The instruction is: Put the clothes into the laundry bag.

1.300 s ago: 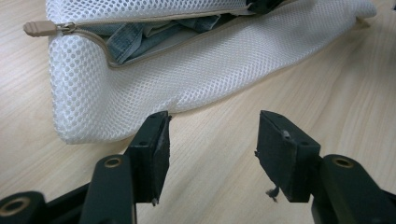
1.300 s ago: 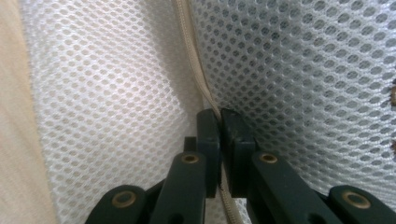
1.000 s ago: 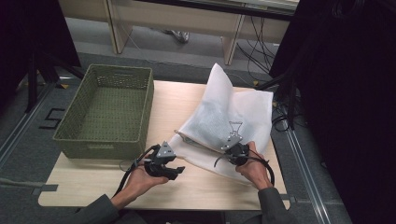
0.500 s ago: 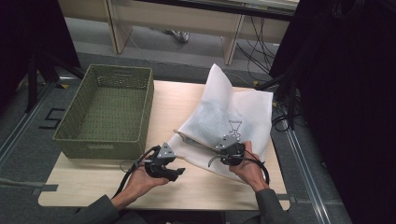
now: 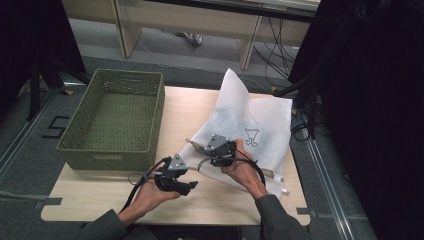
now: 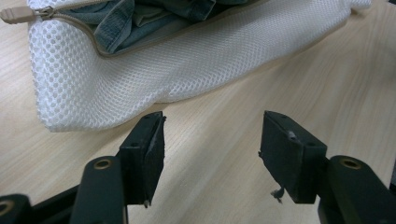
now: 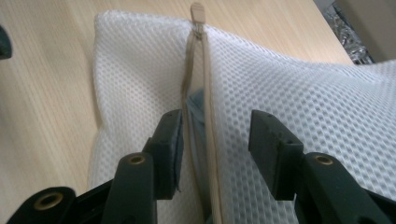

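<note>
A white mesh laundry bag lies on the right half of the wooden table. Its beige zipper is partly undone, and blue denim shows through the gap. My right gripper hovers at the bag's near-left edge, its jaws just having been opening. The zipper line runs between the pads without being pressed, and the pull tab lies farther ahead. My left gripper stands open over bare wood, just short of the bag's corner, with nothing between its fingers. In the high view the left gripper sits near the right gripper.
A green woven basket stands on the left half of the table, with nothing in it. Cables hang off the table's right side. Dark curtains close off both sides.
My right gripper has slid left along the bag's near edge toward the left gripper, and its jaws have opened. The left hand has kept still.
</note>
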`<state>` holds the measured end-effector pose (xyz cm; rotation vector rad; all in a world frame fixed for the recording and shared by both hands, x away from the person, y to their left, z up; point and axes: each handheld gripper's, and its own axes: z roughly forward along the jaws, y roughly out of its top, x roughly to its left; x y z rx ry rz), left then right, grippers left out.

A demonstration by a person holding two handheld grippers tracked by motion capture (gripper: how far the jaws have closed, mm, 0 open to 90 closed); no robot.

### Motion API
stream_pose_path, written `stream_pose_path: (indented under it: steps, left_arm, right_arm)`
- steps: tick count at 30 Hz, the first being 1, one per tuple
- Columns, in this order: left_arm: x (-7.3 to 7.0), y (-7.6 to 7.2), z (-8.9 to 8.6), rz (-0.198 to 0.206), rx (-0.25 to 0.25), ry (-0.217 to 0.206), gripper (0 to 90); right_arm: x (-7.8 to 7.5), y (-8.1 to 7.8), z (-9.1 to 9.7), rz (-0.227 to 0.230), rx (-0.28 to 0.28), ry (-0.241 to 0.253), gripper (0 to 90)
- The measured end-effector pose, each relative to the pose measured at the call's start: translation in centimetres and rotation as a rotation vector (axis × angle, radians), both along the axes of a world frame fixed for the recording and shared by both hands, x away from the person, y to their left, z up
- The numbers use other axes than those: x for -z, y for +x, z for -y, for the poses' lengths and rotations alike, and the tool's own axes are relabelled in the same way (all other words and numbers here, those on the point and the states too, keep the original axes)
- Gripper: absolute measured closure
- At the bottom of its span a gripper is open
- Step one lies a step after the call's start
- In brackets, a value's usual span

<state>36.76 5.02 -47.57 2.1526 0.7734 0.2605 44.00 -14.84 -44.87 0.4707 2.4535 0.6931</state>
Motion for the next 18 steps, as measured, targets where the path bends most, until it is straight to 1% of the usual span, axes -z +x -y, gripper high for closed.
stream_pose_path:
  steps: [1, 2, 3, 4, 5, 6, 7, 8, 9, 10, 11, 12, 13, 14, 15, 16, 18]
  left_arm:
    - [-0.1, -0.2, -0.2, -0.004, -0.003, -0.003, 38.8]
    - [-0.1, -0.4, -0.3, -0.014, -0.009, -0.019, 38.7]
    - [-0.3, -0.6, -0.5, -0.011, -0.011, -0.012, 38.6]
    - [-0.3, -0.7, -0.8, -0.003, -0.003, -0.012, 38.6]
    - [-0.3, -0.8, -1.0, -0.014, -0.018, -0.028, 38.5]
    - [-0.5, -0.9, -1.3, -0.007, -0.004, -0.008, 38.5]
    - [-0.4, -0.9, -1.4, -0.004, -0.002, -0.018, 38.5]
    - [-0.3, -1.1, -1.4, -0.017, -0.025, -0.027, 38.4]
    - [-0.4, -1.1, -1.6, -0.006, -0.009, -0.014, 38.3]
    - [-0.3, -1.1, -1.8, -0.006, -0.005, -0.015, 38.3]
    - [-0.3, -1.1, -1.9, -0.007, -0.004, -0.012, 38.1]
    - [-0.3, -1.3, -2.0, -0.021, -0.023, -0.018, 38.1]
    - [-0.3, -1.4, -2.1, -0.02, -0.019, -0.02, 38.0]
    - [-0.3, -1.4, -2.4, -0.016, -0.014, -0.018, 38.0]
    - [-0.4, -1.6, -2.6, -0.019, -0.025, -0.025, 38.0]
    - [-0.4, -1.6, -2.7, -0.019, -0.026, -0.024, 38.0]
    - [-0.6, -1.6, -3.1, -0.003, -0.02, -0.013, 38.0]
  right_arm:
    - [0.1, 0.2, -0.2, 0.005, -0.008, -0.008, 55.6]
    - [0.3, 0.5, -0.5, 0.026, -0.045, -0.033, 55.5]
    - [0.5, 0.5, -0.7, 0.008, -0.016, -0.033, 55.5]
    - [0.7, 0.6, -0.9, 0.014, -0.016, -0.047, 55.5]
    - [0.9, 0.8, -1.1, 0.021, -0.016, -0.064, 55.5]
    - [1.1, 1.0, -1.3, 0.035, -0.011, -0.077, 56.0]
    - [1.2, 1.3, -1.4, 0.053, -0.019, -0.086, 57.3]
    - [1.4, 1.5, -1.5, 0.061, -0.025, -0.106, 58.4]
    - [1.6, 1.6, -1.7, 0.07, 0.0, -0.114, 61.9]
    - [1.7, 2.0, -1.7, 0.092, -0.02, -0.139, 64.5]
    - [1.8, 2.2, -1.7, 0.085, -0.008, -0.134, 66.3]
    - [1.8, 2.4, -1.7, 0.085, -0.007, -0.133, 69.7]
    - [1.9, 2.6, -1.7, 0.083, -0.008, -0.139, 74.2]
    - [1.9, 2.8, -1.7, 0.075, -0.015, -0.141, 81.3]
    - [1.8, 3.1, -1.5, 0.074, -0.037, -0.163, 84.2]
    - [1.8, 3.1, -1.5, 0.059, -0.03, -0.154, 85.6]
    - [1.5, 3.4, -1.2, 0.043, -0.023, -0.138, 87.2]
